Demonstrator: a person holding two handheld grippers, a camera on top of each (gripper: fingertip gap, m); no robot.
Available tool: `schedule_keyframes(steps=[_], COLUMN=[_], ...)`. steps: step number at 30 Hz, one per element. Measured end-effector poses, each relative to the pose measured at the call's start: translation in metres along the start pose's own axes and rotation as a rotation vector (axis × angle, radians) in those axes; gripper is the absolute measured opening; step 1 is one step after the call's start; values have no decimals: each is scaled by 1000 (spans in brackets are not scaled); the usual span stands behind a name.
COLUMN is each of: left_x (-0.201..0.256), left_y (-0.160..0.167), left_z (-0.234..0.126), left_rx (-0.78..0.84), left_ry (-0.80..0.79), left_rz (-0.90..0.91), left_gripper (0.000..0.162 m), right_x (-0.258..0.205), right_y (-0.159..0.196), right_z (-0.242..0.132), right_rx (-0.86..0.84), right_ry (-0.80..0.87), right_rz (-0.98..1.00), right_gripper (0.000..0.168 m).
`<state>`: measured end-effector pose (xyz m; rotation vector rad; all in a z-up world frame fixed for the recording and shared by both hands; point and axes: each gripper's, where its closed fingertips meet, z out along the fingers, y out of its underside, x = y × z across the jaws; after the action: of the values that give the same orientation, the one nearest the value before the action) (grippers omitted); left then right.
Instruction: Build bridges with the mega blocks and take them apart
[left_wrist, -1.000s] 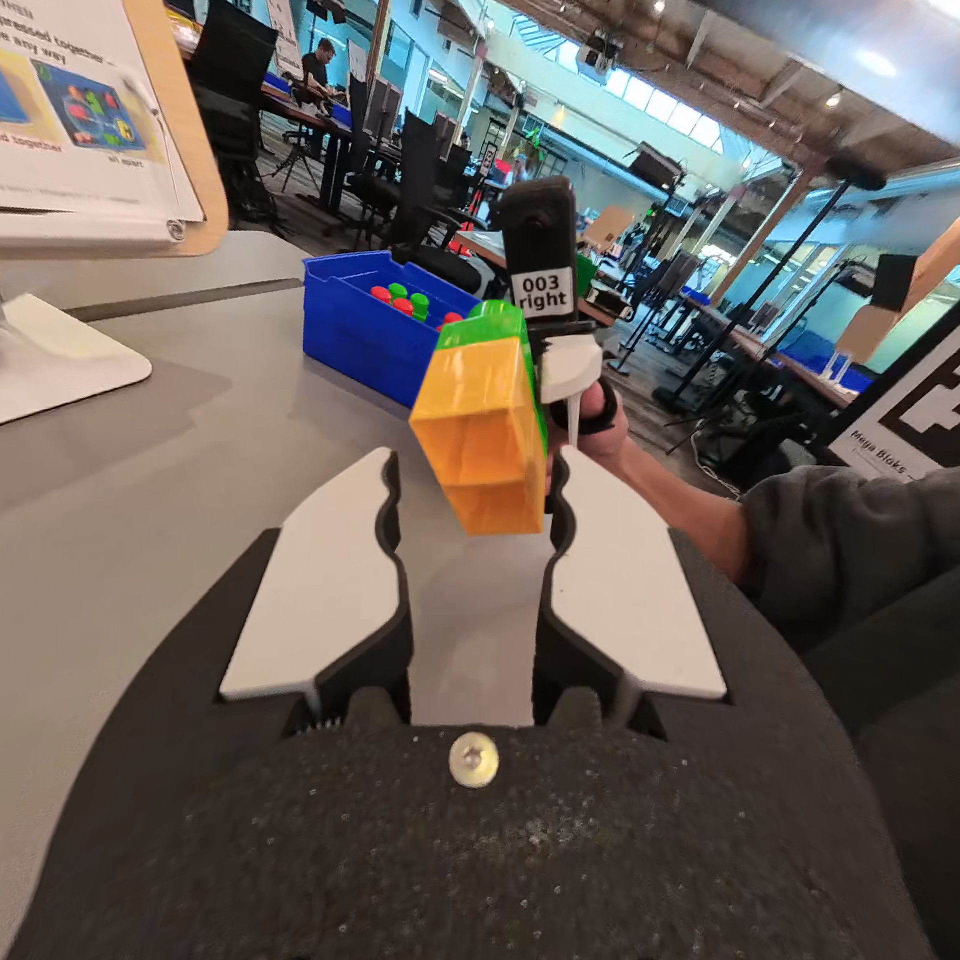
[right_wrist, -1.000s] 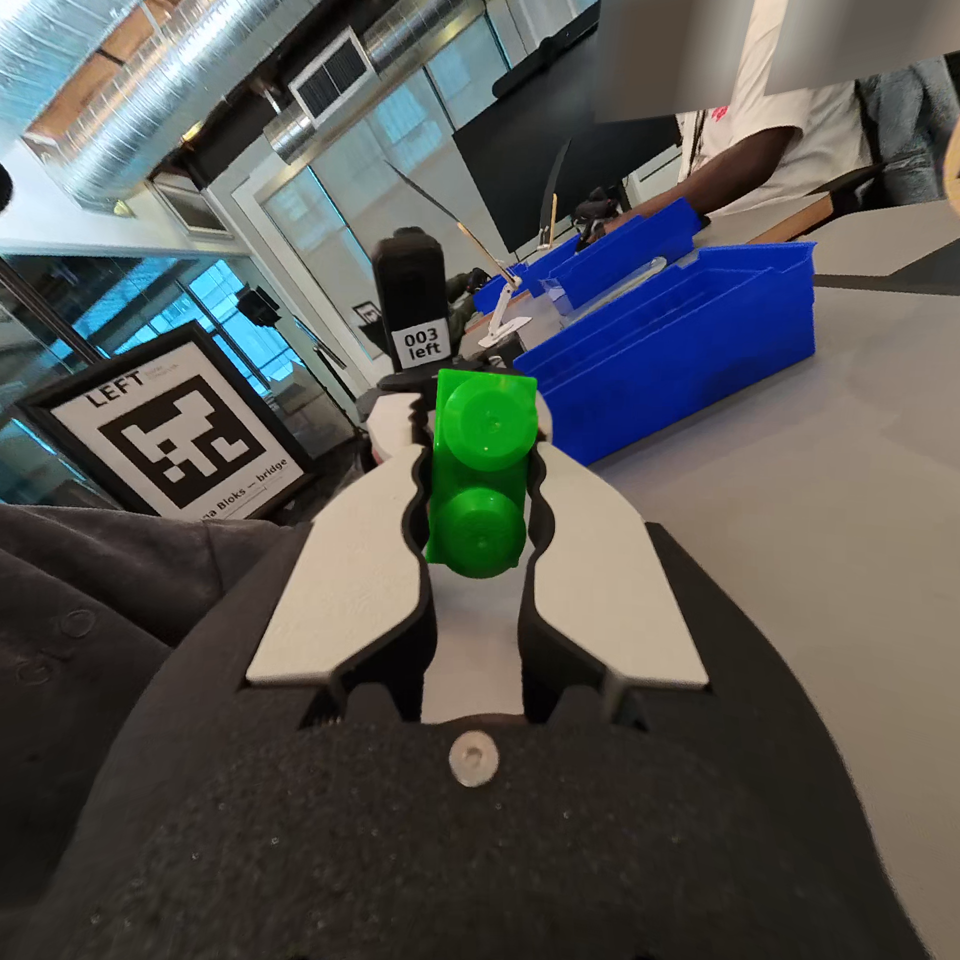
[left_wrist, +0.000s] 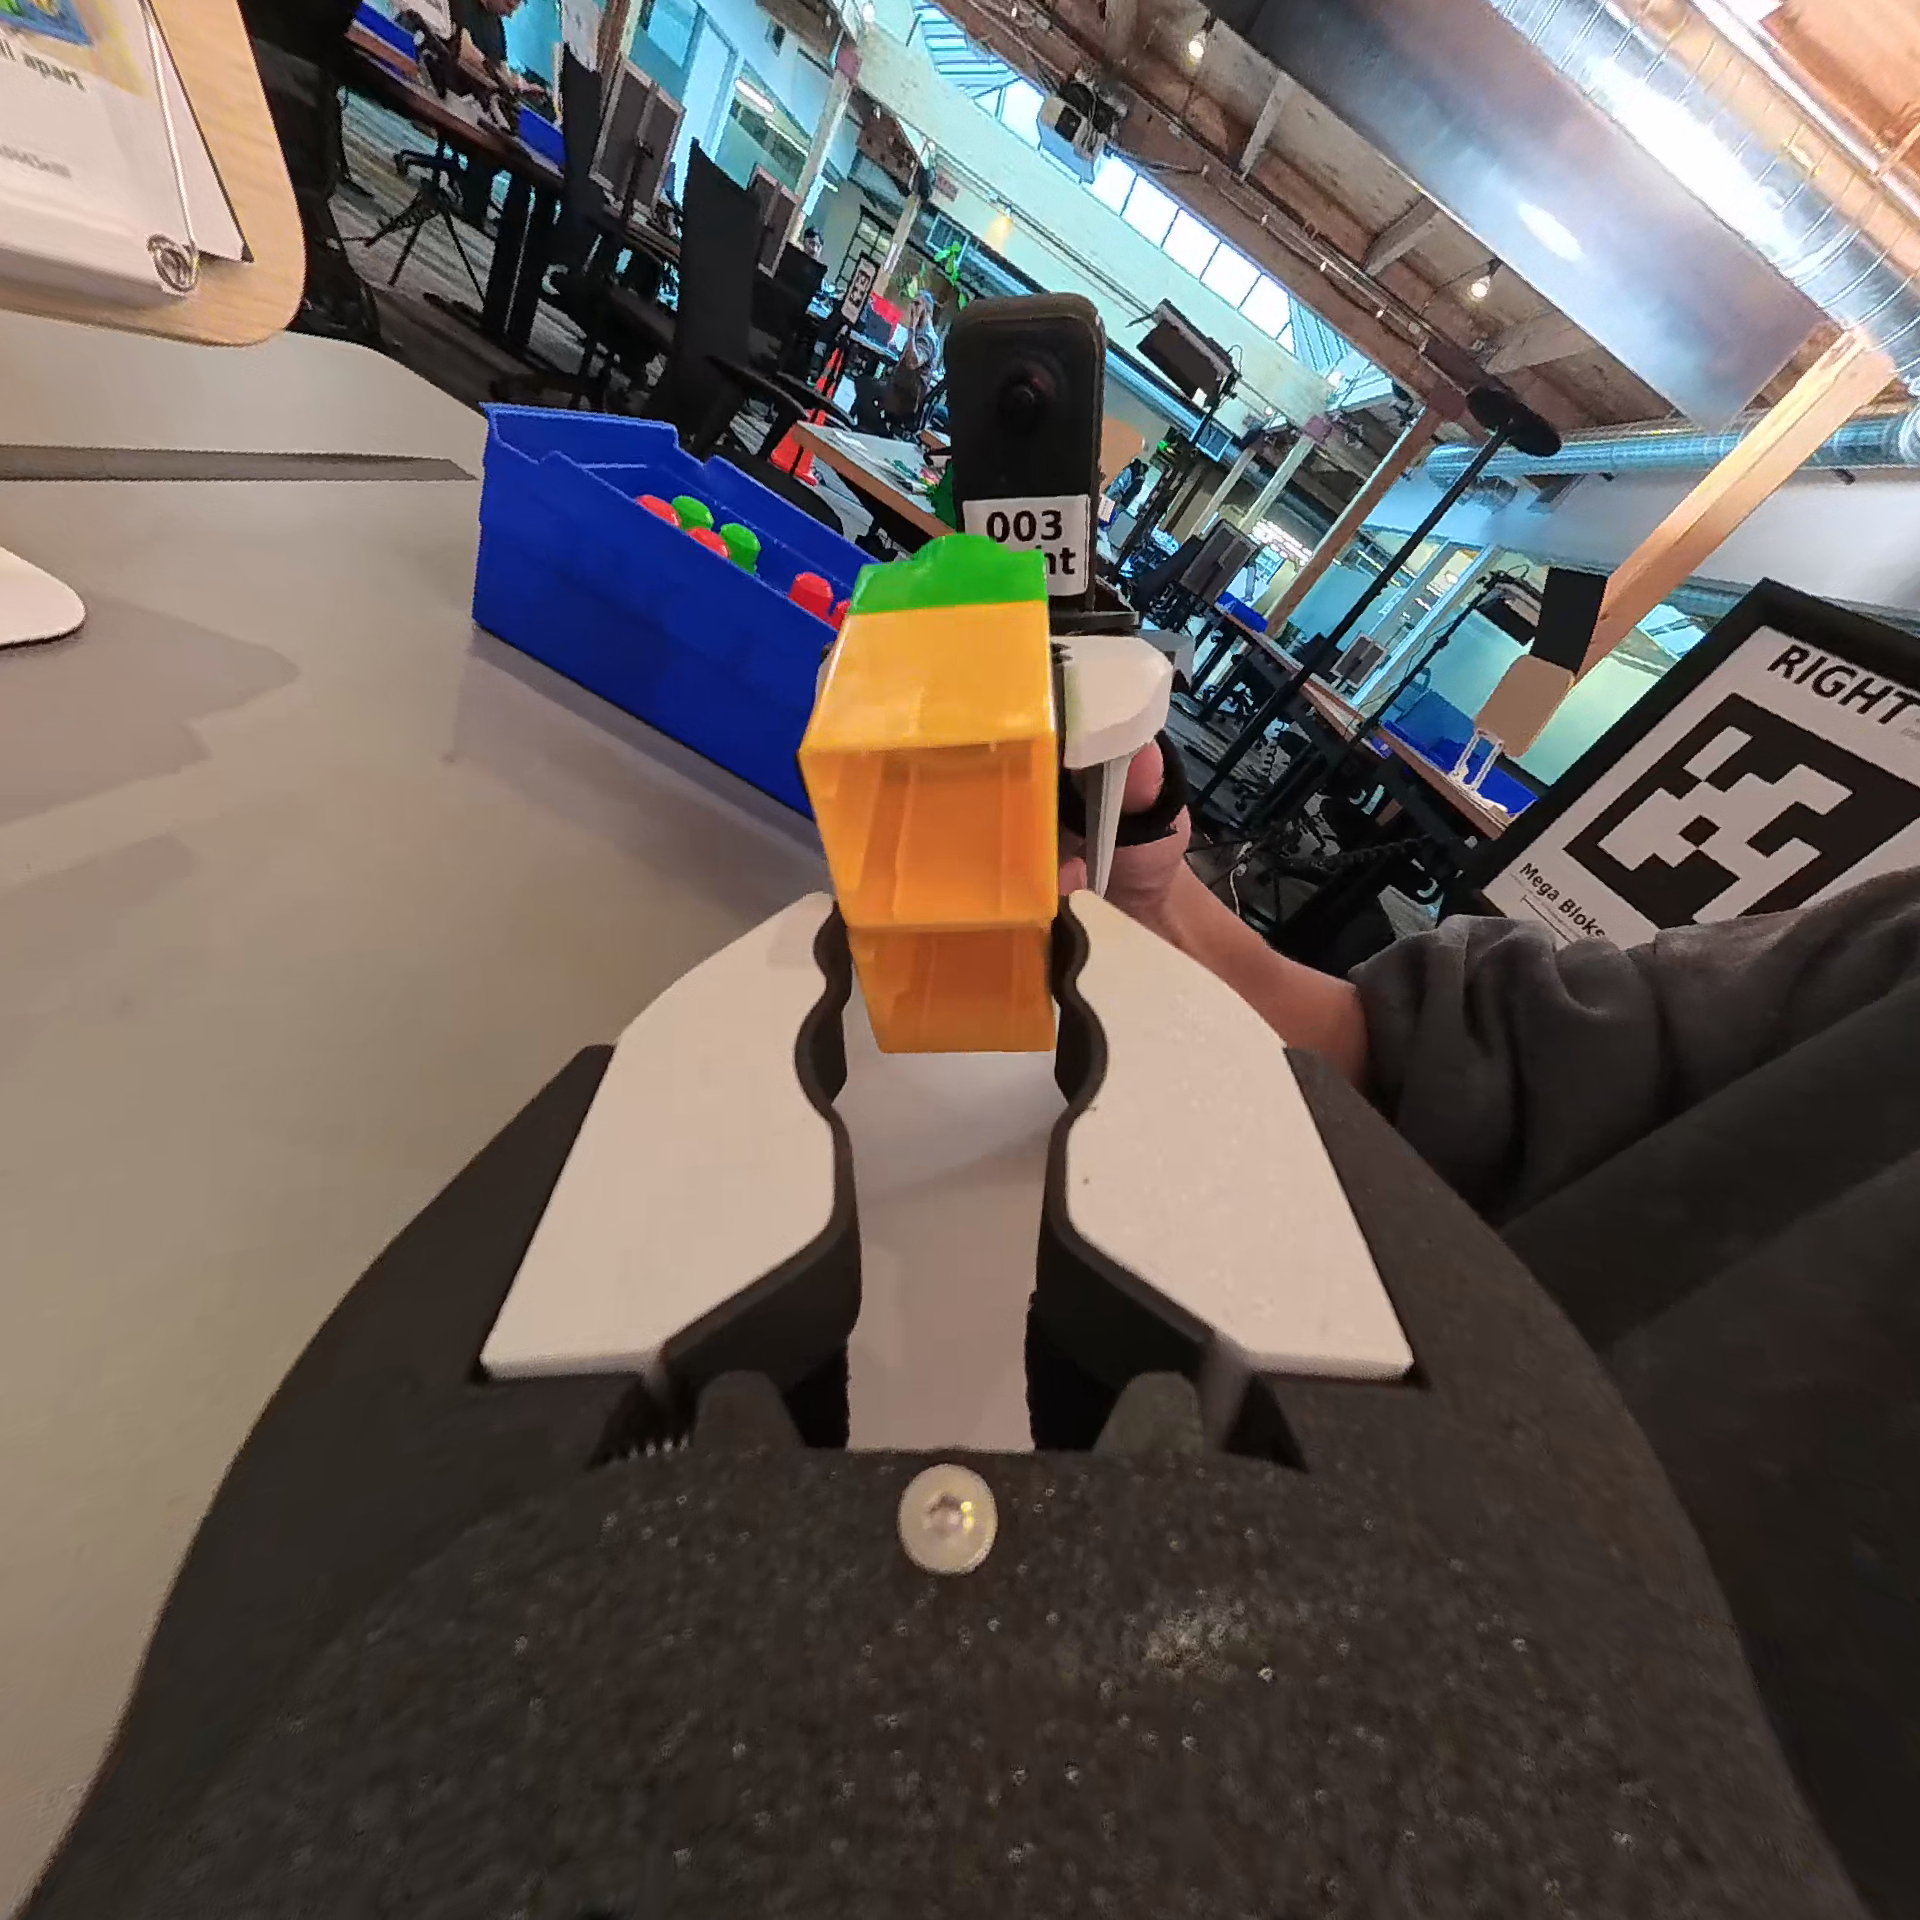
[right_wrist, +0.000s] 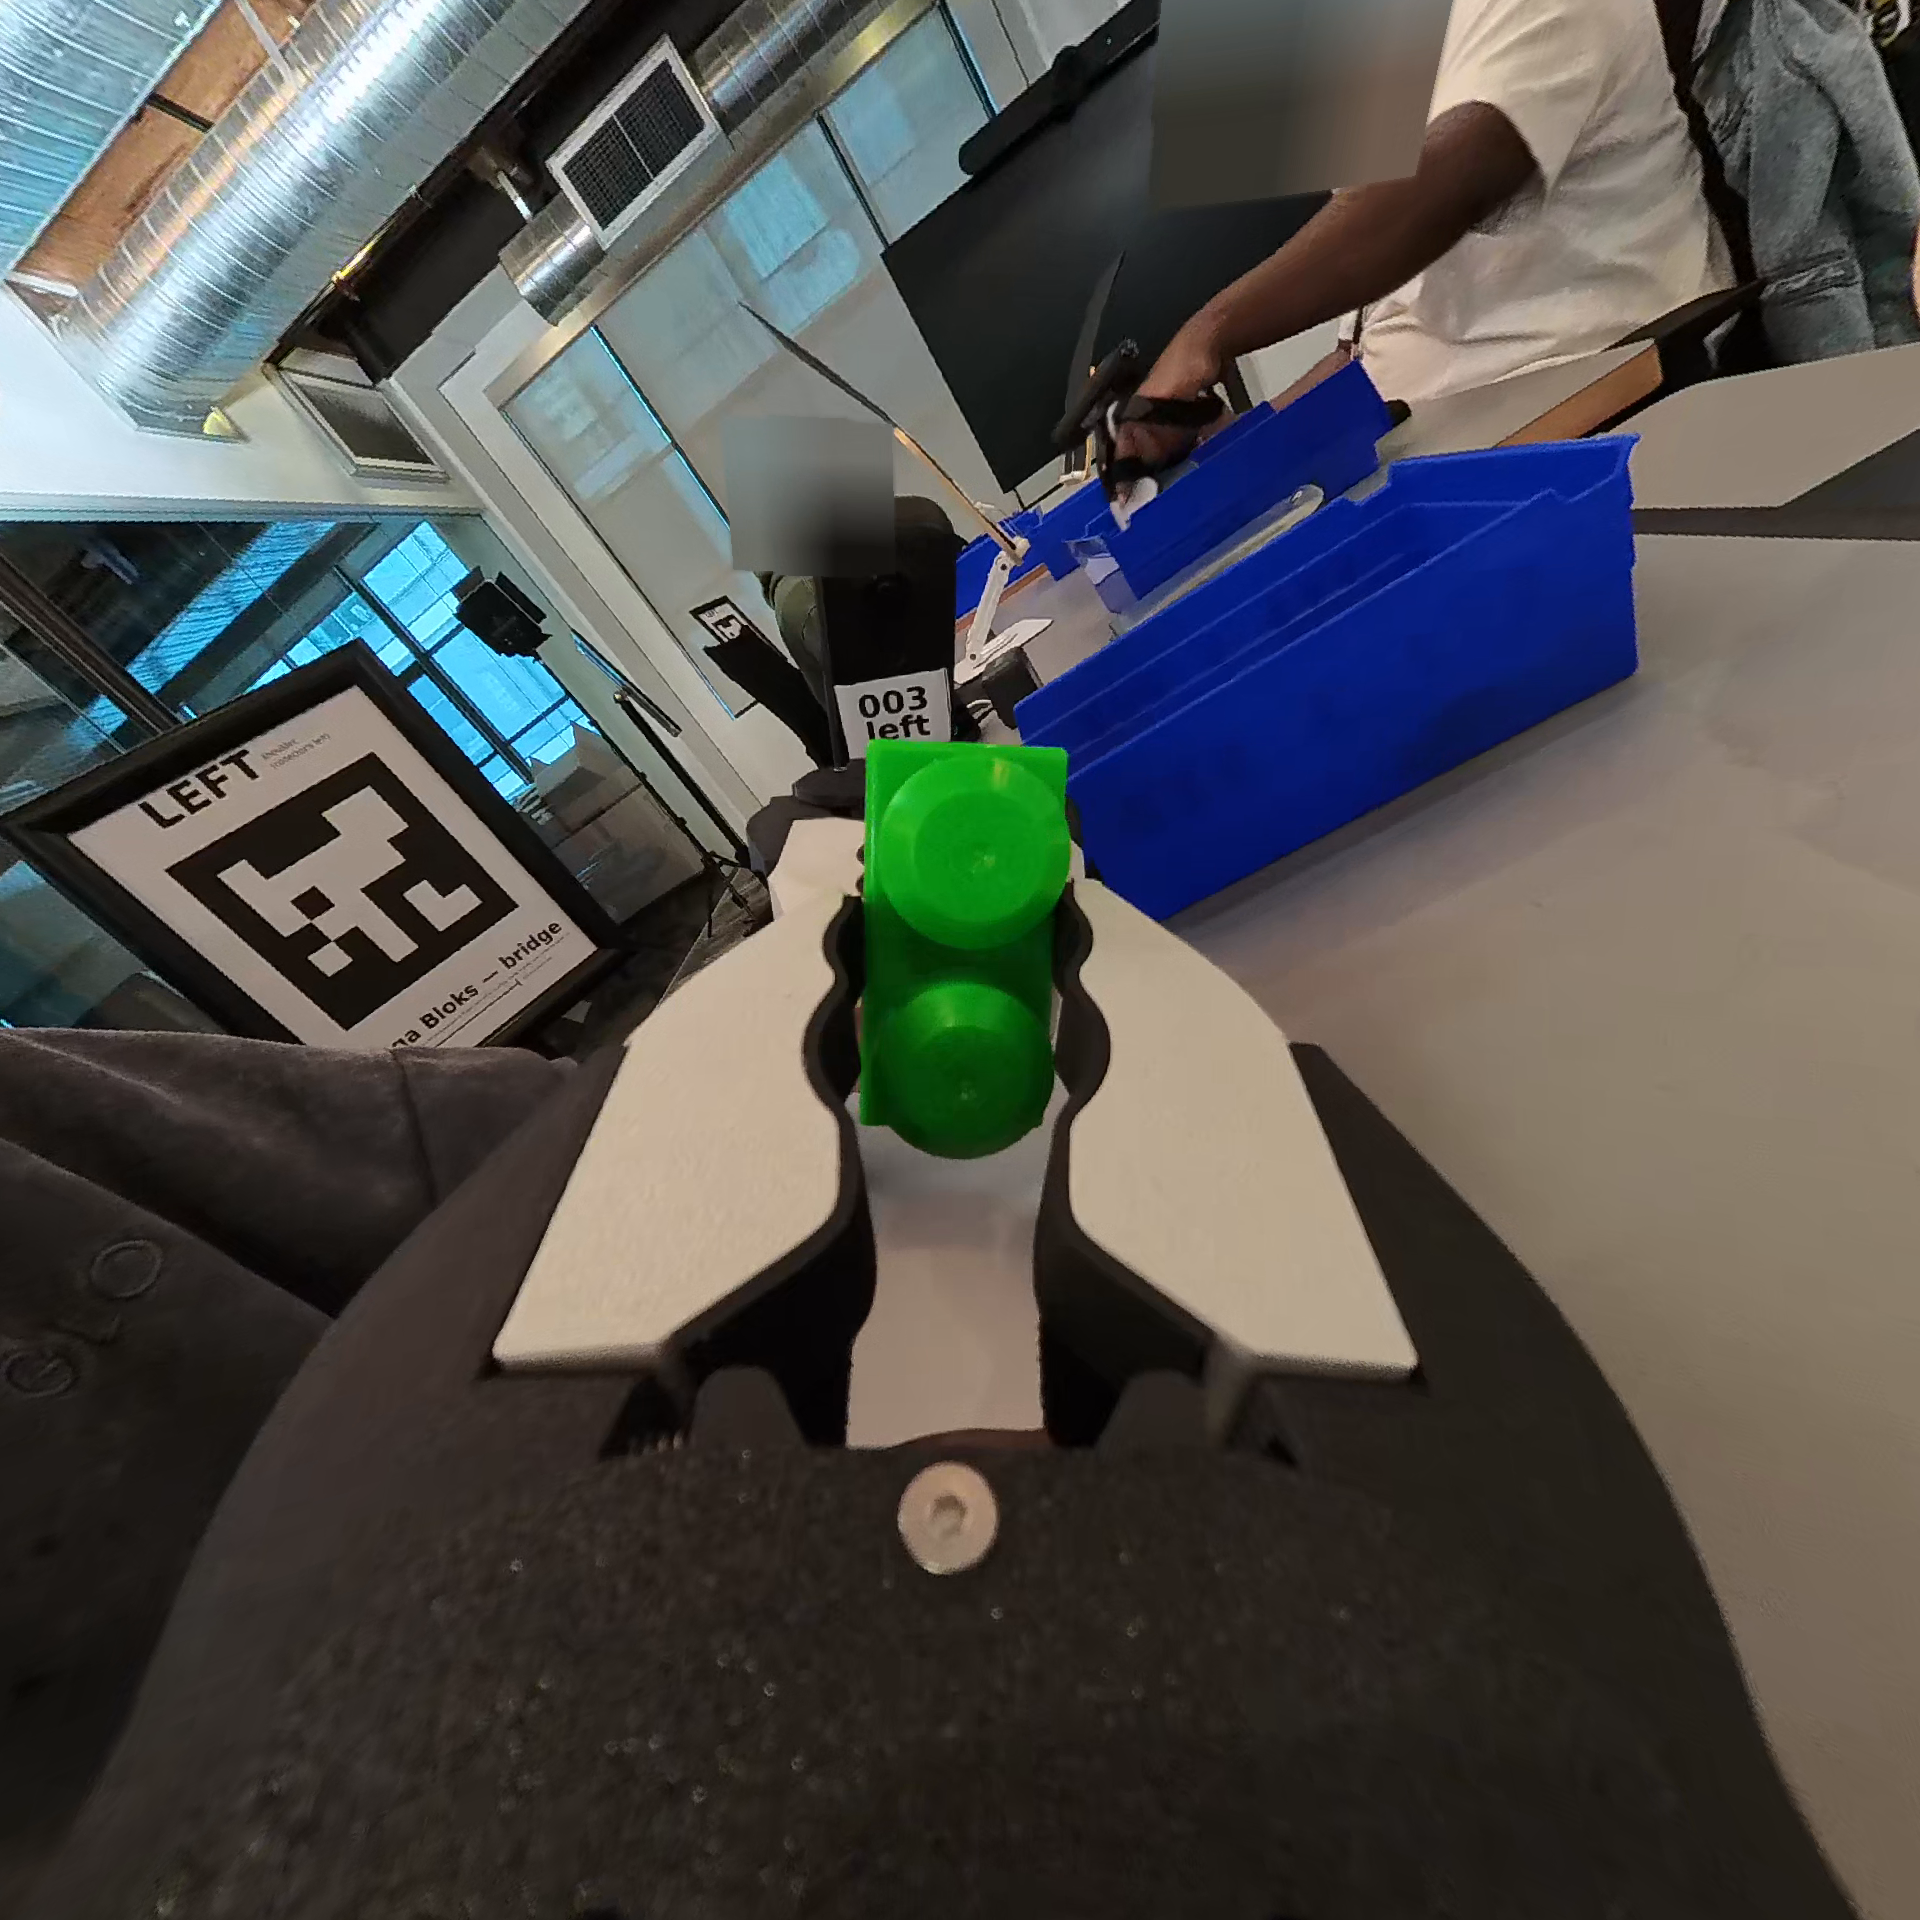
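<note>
An orange block (left_wrist: 935, 831) with its hollow underside facing me is joined to a green block (left_wrist: 951, 582) behind it, held in the air above the grey table (left_wrist: 312, 935). My left gripper (left_wrist: 951, 977) is shut on the orange block's lower half. My right gripper (right_wrist: 961, 914) is shut on the green block (right_wrist: 961, 935), whose two studs face its camera. The right gripper also shows in the left wrist view (left_wrist: 1112, 707) behind the blocks. The left gripper (right_wrist: 810, 862) is mostly hidden behind the green block in the right wrist view.
A blue bin (left_wrist: 623, 582) with red and green blocks stands on the table behind the grippers; it also shows in the right wrist view (right_wrist: 1351, 707). Framed marker signs (left_wrist: 1714, 810) (right_wrist: 332, 883) stand at the near edge. A paper stand (left_wrist: 104, 156) is far left. A person (right_wrist: 1558, 208) works at another table. The grippers are tip to tip, or close to it.
The left gripper's fingers have closed in, and the orange block now sits between their tips instead of ahead of them. The right gripper still holds the green block.
</note>
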<state>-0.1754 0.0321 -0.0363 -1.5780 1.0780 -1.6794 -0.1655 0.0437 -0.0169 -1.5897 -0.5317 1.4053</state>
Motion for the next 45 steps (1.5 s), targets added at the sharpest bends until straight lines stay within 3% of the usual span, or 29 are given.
schedule_keyframes(steps=[4, 5, 6, 7, 9, 11, 13, 15, 18, 20, 24, 27, 30, 36, 40, 42, 45], left_x=[0, -2, -8, -18, -39, -49, -53, -53, -49, -49, -54, -56, -53, -46, -54, -55, -55], left_y=[3, 5, 9, 15, 23, 23, 16, 7, 6, 12, 28, 36, 33, 35, 61, 63, 53], left_z=[3, 2, 0, -6, -22, -38, -52, -61, -62, -61, -58, -54, -53, -51, -45, -45, -57], left_rx=[-27, -45, -71, -99, -91, 39, 151, 170, 140, 101, 16, -33, -23, -81, -283, -286, -215], left_ry=[-29, -62, -125, -220, -435, -612, -775, -899, -924, -893, -831, -798, -795, -770, -761, -741, -752], left_rz=[18, 40, 80, 147, 321, 458, 583, 671, 592, 446, 260, 195, 188, 171, 106, 74, 90], left_gripper=[39, 48, 72, 82, 82, 85, 76, 68, 68, 69, 67, 70, 69, 71, 71, 69, 69], right_x=[1, 2, 4, 6, 12, 20, 11, -5, -3, 32, 110, 143, 160, 168, 169, 157, 105], right_y=[0, -2, -5, -6, -5, -7, -32, -74, -117, -100, -27, 8, 14, 17, 18, 2, -57], right_z=[-3, -5, -9, -13, -19, -26, -44, -93, -219, -302, -364, -376, -377, -377, -381, -377, -348], right_rx=[-30, -30, -16, -10, -22, -26, 17, 52, 35, -186, -522, -688, -754, -752, -699, -639, -403], right_ry=[11, 21, 45, 69, 128, 212, 287, 483, 1017, 1356, 1498, 1565, 1605, 1600, 1602, 1598, 1569], right_rz=[-4, -6, -9, -14, -29, -40, -59, -147, -260, -139, 175, 253, 272, 344, 317, 246, 4], right_gripper=[35, 35, 35, 35, 35, 35, 35, 35, 35, 35, 35, 35, 36, 36, 55, 64, 63])
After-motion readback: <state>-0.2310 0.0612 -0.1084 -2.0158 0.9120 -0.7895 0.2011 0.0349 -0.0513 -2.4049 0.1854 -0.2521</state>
